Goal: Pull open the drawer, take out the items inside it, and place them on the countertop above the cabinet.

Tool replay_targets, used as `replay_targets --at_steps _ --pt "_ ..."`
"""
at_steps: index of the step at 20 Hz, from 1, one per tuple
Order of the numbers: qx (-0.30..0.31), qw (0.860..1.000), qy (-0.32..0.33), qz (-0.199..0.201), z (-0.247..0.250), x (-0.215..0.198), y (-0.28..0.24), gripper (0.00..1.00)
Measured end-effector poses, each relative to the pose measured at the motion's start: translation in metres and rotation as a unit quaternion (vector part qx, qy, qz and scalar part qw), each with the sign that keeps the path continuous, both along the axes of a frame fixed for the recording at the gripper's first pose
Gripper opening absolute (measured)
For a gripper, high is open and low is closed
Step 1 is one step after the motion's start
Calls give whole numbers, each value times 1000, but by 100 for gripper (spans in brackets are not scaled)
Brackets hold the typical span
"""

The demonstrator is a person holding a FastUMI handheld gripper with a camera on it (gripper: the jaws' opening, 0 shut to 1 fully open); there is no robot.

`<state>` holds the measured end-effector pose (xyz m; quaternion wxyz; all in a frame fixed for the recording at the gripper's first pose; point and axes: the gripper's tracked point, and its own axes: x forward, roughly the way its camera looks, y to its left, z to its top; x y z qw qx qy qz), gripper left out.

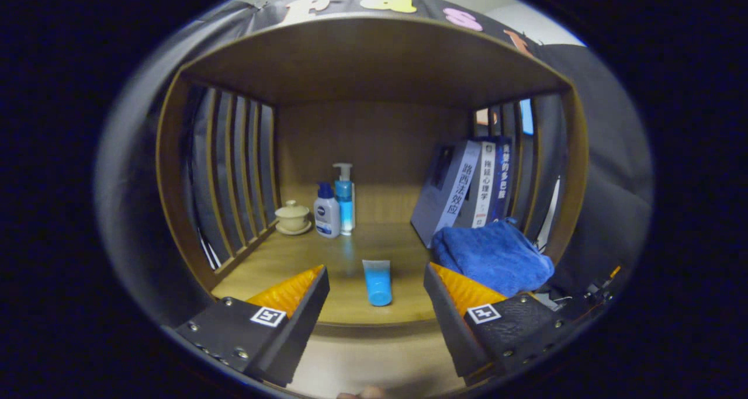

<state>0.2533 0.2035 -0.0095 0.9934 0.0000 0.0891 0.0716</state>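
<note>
A blue tube (pixel 377 282) lies on the wooden countertop (pixel 304 259) of the cabinet, cap end toward me, just ahead of and between my fingers. My gripper (pixel 377 291) is open and holds nothing; its two fingertips stand apart on either side of the tube without touching it. The drawer front edge (pixel 374 358) shows as a pale wooden strip below the countertop, under the fingers.
Two pump bottles (pixel 336 206) and a lidded cream cup (pixel 292 218) stand at the back left. Leaning books (pixel 467 191) and a folded blue towel (pixel 494 256) fill the right side. Slatted side walls (pixel 234 177) and a wooden top enclose the shelf.
</note>
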Motion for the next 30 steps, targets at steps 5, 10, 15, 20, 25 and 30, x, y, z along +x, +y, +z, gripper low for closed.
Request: replay_targets --at_steps 5,10,15,20,25,30 --pt "-6 999 -33 -13 16 -51 -8 97" --pt "7 999 -49 -11 4 -105 -14 97" --pt "-2 999 -46 -9 -24 -145 -22 97" --pt "-8 1000 -27 1 -67 -175 -26 97" --pt "-11 1000 -7 3 -105 -194 -31 97" --pt "-14 1000 15 5 -139 -201 -35 97"
